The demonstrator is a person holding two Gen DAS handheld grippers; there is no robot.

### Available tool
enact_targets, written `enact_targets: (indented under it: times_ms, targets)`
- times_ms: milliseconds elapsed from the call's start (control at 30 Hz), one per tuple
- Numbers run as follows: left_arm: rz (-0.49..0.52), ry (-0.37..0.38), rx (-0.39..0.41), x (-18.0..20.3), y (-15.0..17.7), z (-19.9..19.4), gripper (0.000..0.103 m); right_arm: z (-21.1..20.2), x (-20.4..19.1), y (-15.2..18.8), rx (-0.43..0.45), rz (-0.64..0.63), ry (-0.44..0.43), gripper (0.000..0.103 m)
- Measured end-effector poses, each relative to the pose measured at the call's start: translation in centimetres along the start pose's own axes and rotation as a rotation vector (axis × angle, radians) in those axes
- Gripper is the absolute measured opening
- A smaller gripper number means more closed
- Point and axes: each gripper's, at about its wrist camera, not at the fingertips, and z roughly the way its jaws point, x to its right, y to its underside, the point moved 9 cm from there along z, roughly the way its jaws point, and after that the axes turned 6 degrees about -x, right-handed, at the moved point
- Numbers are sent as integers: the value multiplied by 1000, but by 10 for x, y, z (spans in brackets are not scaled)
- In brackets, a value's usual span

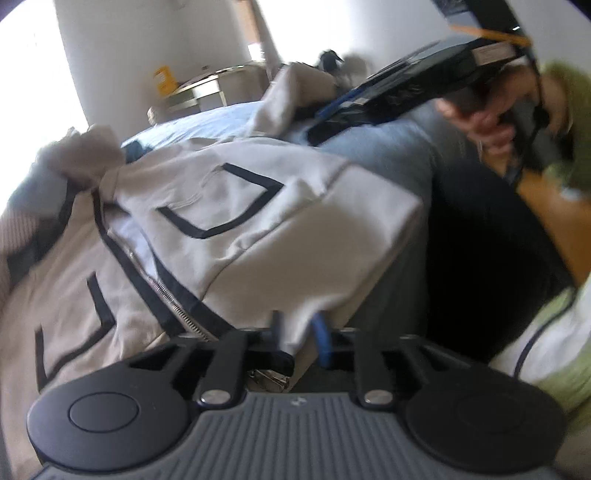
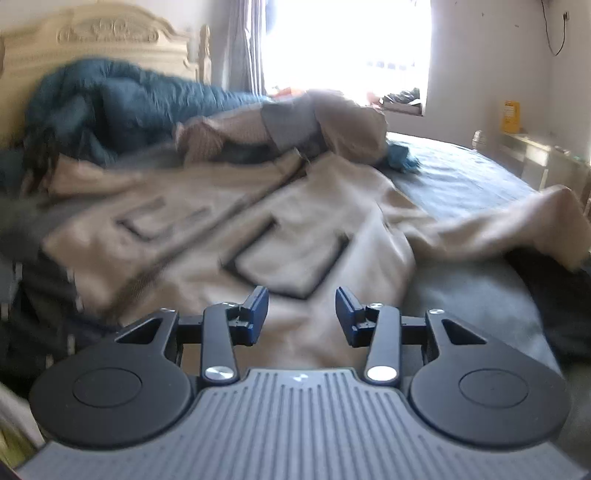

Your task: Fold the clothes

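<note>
A pale beige zip-front jacket with black-outlined pockets (image 2: 258,229) lies spread on the bed with a blue-grey sheet (image 2: 461,177), straight ahead of the right gripper (image 2: 301,314), whose fingers stand apart with nothing between them. The jacket's hem drapes between the left gripper (image 1: 299,332) fingers; whether they pinch it I cannot tell, since cloth hides the tips. Beyond lie a rumpled teal quilt (image 2: 110,99) and a cream carved headboard (image 2: 103,33). Both views are blurred.

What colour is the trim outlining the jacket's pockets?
Black, on the light beige jacket; clearest in the left wrist view.
</note>
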Motion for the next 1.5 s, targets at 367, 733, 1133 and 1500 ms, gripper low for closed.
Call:
enact_targets:
  times_ms: [367,733,1133,1500]
  targets:
    - [-340,-38,101,-66,-2,-2,45,123,-38,-95,-133,135,-208,39]
    - [-483,-13,188,-95,-13,17,45,205,-21,-66,-329,19,11,19]
    - [-542,-2,127,-113,-25,47,45,197,-8,-44,-273,19,-30,18]
    - [-614,88,11,-127,-24,71,44,204,8,-41,-203,137,-157,19]
